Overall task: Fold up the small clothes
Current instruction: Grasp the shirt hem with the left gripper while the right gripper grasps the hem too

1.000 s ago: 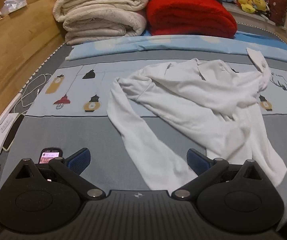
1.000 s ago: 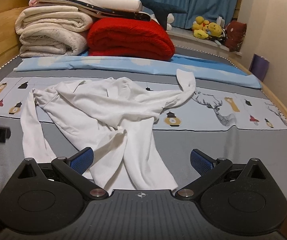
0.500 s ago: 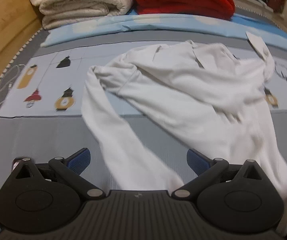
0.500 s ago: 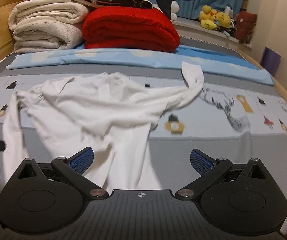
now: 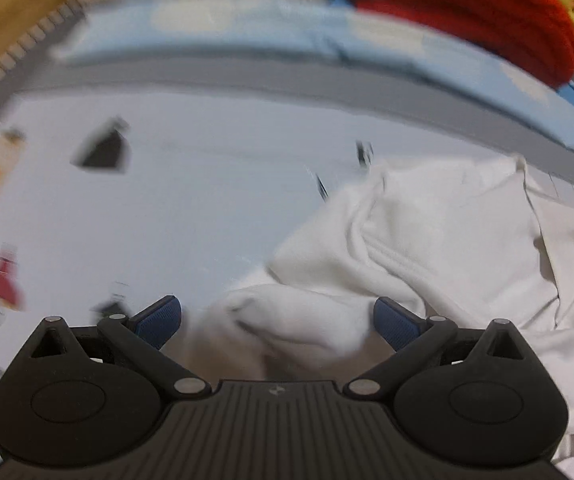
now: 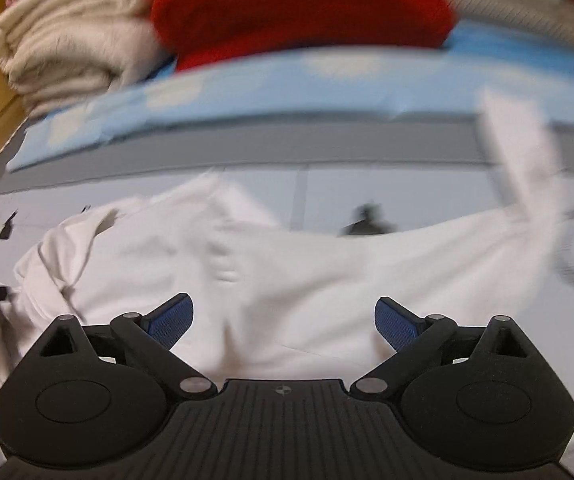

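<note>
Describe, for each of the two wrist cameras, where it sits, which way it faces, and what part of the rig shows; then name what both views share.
Left wrist: on the left gripper, low over the bed, facing the white shirt's bunched shoulder; both blue-padded fingers show, spread.
Right wrist: on the right gripper, facing across the white shirt towards the red blanket; its fingers show, spread.
Shared: shirt, red blanket, cream blankets, patterned bedsheet.
</note>
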`<state>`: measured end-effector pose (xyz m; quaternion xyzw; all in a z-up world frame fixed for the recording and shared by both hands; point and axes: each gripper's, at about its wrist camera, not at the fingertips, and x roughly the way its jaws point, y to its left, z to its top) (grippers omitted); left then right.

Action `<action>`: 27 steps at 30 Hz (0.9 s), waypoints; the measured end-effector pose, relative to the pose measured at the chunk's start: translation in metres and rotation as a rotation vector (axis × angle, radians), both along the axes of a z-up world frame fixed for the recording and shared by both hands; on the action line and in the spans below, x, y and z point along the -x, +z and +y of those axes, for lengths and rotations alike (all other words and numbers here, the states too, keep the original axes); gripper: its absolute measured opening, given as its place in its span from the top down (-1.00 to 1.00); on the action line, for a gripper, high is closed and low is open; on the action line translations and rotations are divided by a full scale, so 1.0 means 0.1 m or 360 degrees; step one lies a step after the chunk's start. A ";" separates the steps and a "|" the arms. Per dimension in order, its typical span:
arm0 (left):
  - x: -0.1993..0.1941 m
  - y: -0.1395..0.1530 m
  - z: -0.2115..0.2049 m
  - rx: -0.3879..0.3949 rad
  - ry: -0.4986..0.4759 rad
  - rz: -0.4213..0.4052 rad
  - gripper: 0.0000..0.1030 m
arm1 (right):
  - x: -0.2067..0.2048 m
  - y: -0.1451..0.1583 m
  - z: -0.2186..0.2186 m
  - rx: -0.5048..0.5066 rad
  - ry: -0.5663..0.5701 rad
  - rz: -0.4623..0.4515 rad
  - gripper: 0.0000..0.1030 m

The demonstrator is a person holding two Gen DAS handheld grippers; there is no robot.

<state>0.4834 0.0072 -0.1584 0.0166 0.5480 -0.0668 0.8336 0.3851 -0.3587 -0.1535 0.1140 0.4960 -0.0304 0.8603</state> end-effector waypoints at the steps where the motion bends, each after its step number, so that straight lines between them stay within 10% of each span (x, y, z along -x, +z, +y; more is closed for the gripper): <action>1: -0.07 -0.09 -0.01 0.0005 -0.0021 0.0043 -0.99 | -0.12 -0.06 0.07 0.0037 0.0022 -0.0009 -0.89; 3: -0.15 -0.19 -0.07 -0.0034 -0.0040 0.0055 -0.82 | -0.29 -0.16 0.21 0.0162 0.0044 -0.0056 -0.84; 4: -0.15 -0.20 -0.07 -0.0057 -0.0052 0.0031 -0.61 | -0.34 -0.21 0.26 0.0232 0.0051 -0.0066 -0.24; 5: -0.13 -0.17 -0.12 -0.0088 -0.0063 -0.0011 -0.14 | -0.33 -0.25 0.30 0.0251 0.0060 -0.0031 0.85; 6: -0.08 -0.10 -0.14 -0.0071 -0.0087 -0.0067 0.51 | -0.32 -0.25 0.29 0.0251 0.0029 -0.0005 0.82; 13: 0.69 0.83 0.06 -0.0010 -0.0070 -0.0443 0.58 | 0.89 1.12 -0.02 0.0396 -0.0187 -0.0595 0.84; 20: 2.26 2.43 0.33 0.0088 -0.0180 -0.1008 0.58 | 2.87 3.03 -0.03 0.0451 -0.0327 -0.1149 0.84; 27: 3.81 4.00 0.54 0.0194 -0.0206 -0.1545 0.58 | 4.72 4.24 0.37 0.0547 -0.0290 -0.1604 0.84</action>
